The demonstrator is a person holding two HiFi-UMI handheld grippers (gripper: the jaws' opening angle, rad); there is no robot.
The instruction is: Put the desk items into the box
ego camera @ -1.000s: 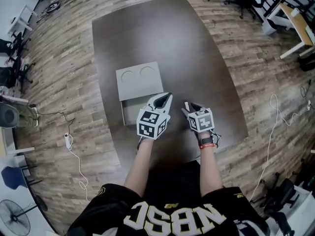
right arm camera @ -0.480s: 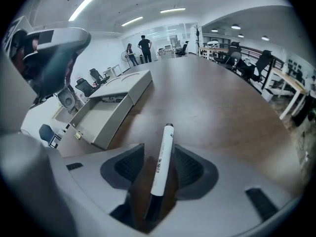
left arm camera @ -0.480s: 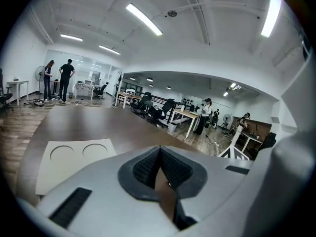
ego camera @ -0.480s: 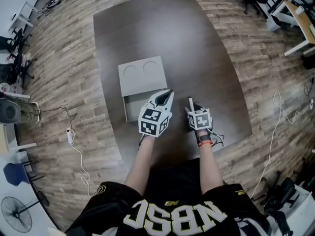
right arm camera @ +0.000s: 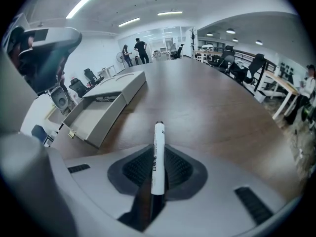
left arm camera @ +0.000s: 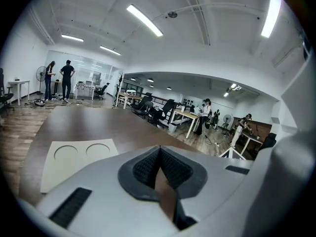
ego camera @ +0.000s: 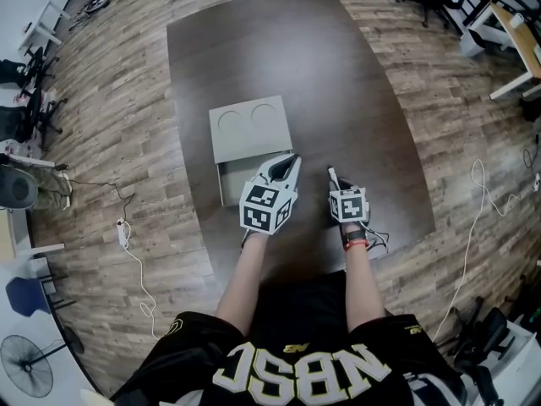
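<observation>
Between the closing jaws of the right tool (right arm camera: 158, 168), white marker (right arm camera: 157, 152), gripped and pointing ahead. Beside it, left tool (left arm camera: 159, 167) empty, jaws together. Pick-up step, seemingly. Next: carry marker ahead-left to the open box (right arm camera: 101, 107), lower over its tray, then release.

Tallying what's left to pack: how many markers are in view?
1: a white marker between the closing jaws of the right hand-held gripper. More may be hidden in the open box.
</observation>
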